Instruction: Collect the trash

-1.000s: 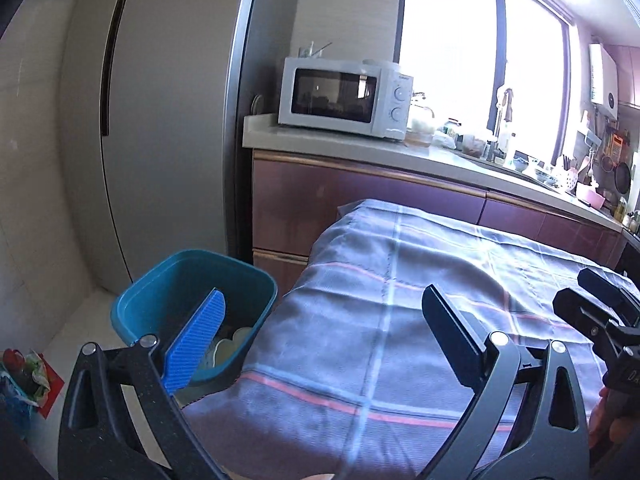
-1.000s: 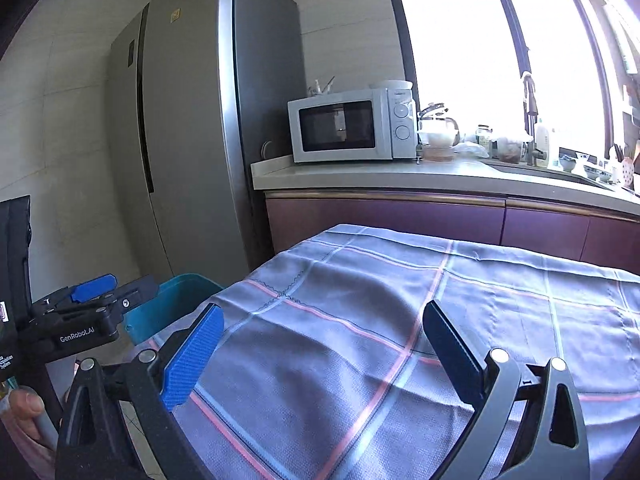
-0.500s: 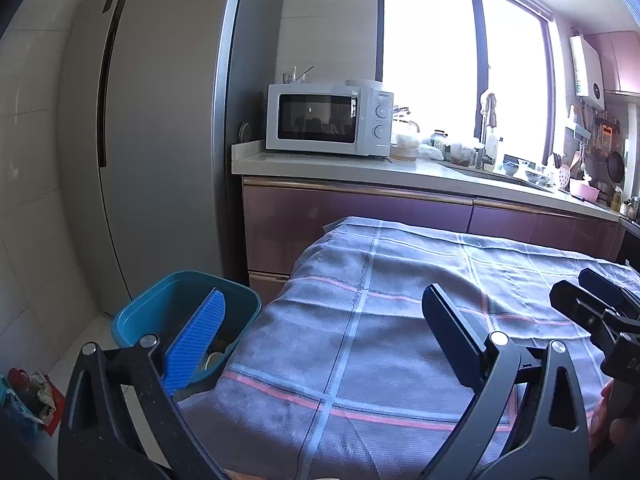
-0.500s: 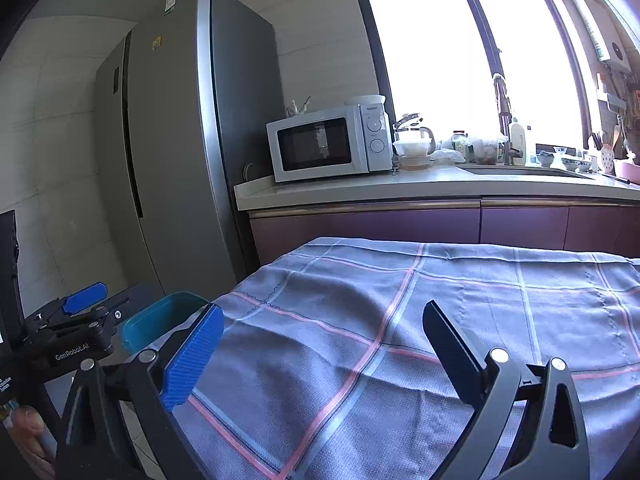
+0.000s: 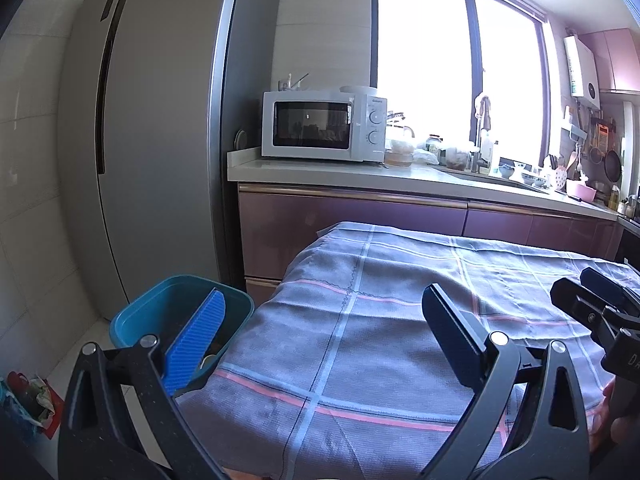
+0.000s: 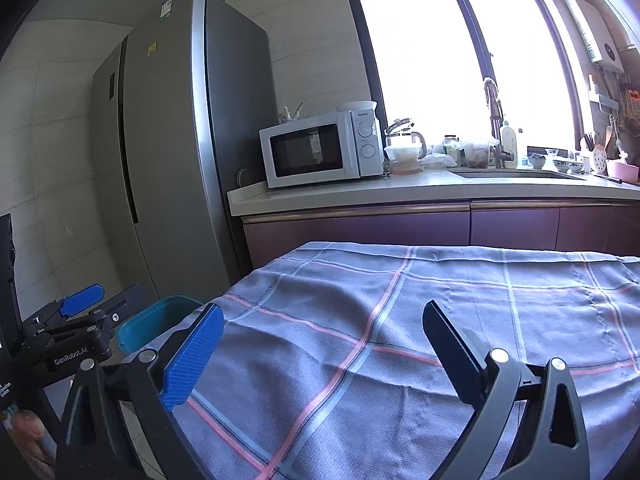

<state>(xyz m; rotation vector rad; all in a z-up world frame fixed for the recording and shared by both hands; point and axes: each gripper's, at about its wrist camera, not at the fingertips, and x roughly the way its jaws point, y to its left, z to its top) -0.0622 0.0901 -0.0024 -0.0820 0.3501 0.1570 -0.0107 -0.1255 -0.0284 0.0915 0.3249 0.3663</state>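
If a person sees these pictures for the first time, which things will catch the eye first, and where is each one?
The bright window behind the counter draws the eye first, with the white microwave below it, beside the tall grey fridge. Nearer, a checked grey cloth covers the table, and a teal bin stands on the floor at its left corner. Both grippers, left and right, are open and empty.

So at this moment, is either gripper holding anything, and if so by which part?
Nothing is held. The left gripper and the right gripper are both open, with only the checked tablecloth showing between their fingers.
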